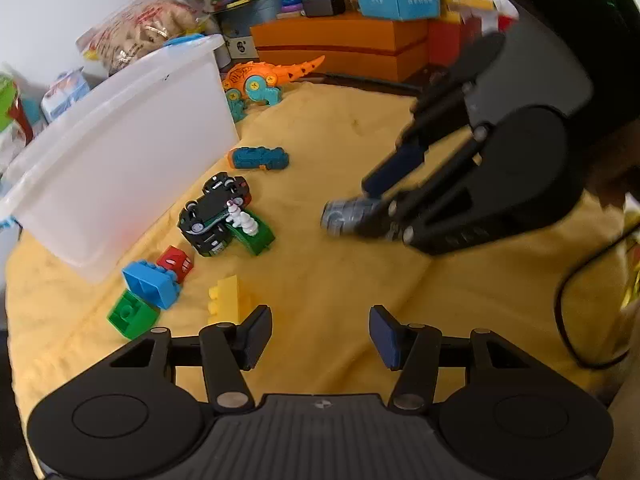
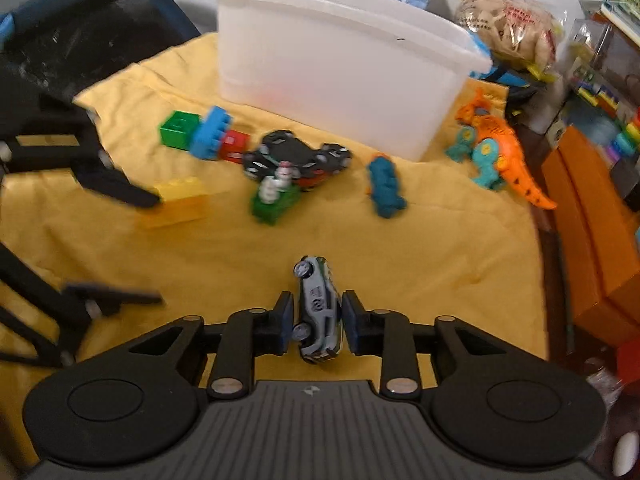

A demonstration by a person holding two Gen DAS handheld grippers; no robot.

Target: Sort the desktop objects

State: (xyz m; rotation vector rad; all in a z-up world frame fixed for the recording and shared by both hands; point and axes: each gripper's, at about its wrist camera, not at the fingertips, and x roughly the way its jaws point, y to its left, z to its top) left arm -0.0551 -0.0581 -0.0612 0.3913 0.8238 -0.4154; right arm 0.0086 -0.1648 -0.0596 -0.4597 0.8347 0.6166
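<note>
Left gripper [image 1: 320,336] jaws released, nothing between, hovering over yellow cloth [image 1: 340,280]. At 10 o'clock: green brick [image 1: 132,316], blue brick [image 1: 152,284], red block [image 1: 176,262], yellow brick [image 1: 228,296] just off the left finger. White bin [image 1: 132,136] behind them at 11. Black toy cars [image 1: 212,212] piled touching a green block [image 1: 256,234], teal toy [image 1: 260,158] beyond, orange dinosaur [image 1: 264,78] at 12. Right gripper [image 2: 314,316] at 2 o'clock, clenched on grey toy car [image 2: 318,308], car tipped on its side just above cloth.
</note>
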